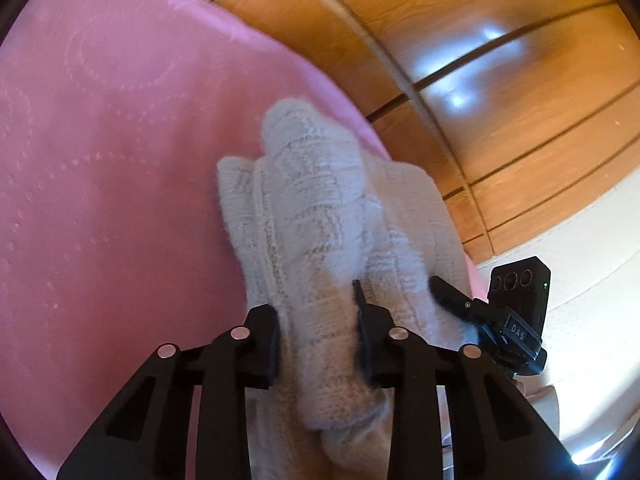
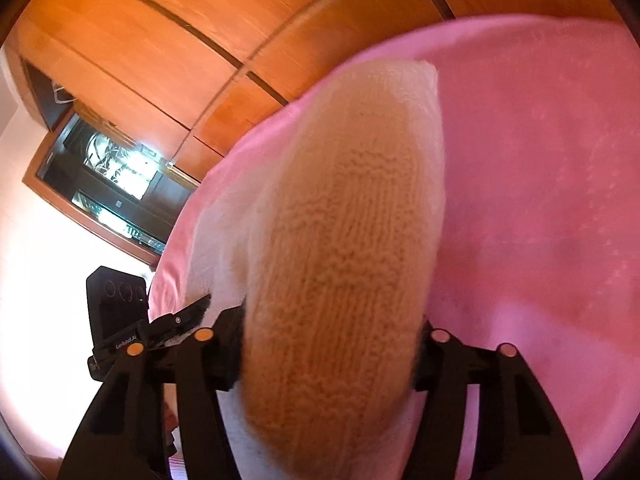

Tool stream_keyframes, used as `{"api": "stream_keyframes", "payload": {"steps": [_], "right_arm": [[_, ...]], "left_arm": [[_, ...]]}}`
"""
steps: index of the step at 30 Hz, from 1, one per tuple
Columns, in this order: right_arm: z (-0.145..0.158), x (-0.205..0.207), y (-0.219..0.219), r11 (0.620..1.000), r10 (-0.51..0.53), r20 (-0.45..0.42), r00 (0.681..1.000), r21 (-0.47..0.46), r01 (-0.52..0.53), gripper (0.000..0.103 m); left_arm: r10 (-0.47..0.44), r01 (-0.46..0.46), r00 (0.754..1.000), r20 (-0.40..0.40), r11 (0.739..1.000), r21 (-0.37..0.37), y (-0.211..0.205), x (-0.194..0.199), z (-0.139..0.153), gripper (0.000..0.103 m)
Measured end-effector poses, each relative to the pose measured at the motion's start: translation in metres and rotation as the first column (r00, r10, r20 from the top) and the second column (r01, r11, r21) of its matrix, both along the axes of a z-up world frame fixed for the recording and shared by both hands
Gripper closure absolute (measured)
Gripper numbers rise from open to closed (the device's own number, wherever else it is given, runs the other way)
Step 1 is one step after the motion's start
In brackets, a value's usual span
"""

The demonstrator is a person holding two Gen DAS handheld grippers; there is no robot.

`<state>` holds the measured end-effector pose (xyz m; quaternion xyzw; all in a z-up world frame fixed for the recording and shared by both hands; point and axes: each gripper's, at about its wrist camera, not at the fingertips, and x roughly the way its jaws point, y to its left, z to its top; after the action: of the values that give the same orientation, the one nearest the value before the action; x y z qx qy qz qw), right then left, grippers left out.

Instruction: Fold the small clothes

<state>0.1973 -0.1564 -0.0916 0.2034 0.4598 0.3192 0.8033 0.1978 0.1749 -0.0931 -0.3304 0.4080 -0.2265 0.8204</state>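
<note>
A small cream knitted garment [image 1: 312, 208] hangs bunched over a pink cloth-covered surface [image 1: 100, 140]. My left gripper [image 1: 318, 332] is shut on a thick fold of it, the knit filling the space between the fingers. In the right wrist view the same knit [image 2: 344, 240] fills the middle and drapes over my right gripper [image 2: 332, 344], which is shut on it; its fingertips are hidden by the fabric. The right gripper [image 1: 452, 296] also shows at the garment's right edge in the left wrist view. The left gripper [image 2: 196, 308] shows at the garment's left edge in the right wrist view.
The pink surface [image 2: 540, 200] ends at a curved edge. Behind it stand wooden wardrobe panels [image 1: 500, 80], also in the right wrist view [image 2: 160, 40]. A dark framed opening with bright reflections [image 2: 108, 184] sits in a white wall [image 2: 40, 280].
</note>
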Motion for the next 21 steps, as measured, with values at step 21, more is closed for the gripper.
{"api": "stream_keyframes", "payload": {"steps": [21], "right_arm": [[0.019,-0.111,-0.259,0.841,-0.527,0.100,0.844,-0.079,0.535,0.045]], "left_arm": [[-0.477,0.426,0.874,0.086,0.841,0.334,-0.328,0.039,0.065,0.077]]}}
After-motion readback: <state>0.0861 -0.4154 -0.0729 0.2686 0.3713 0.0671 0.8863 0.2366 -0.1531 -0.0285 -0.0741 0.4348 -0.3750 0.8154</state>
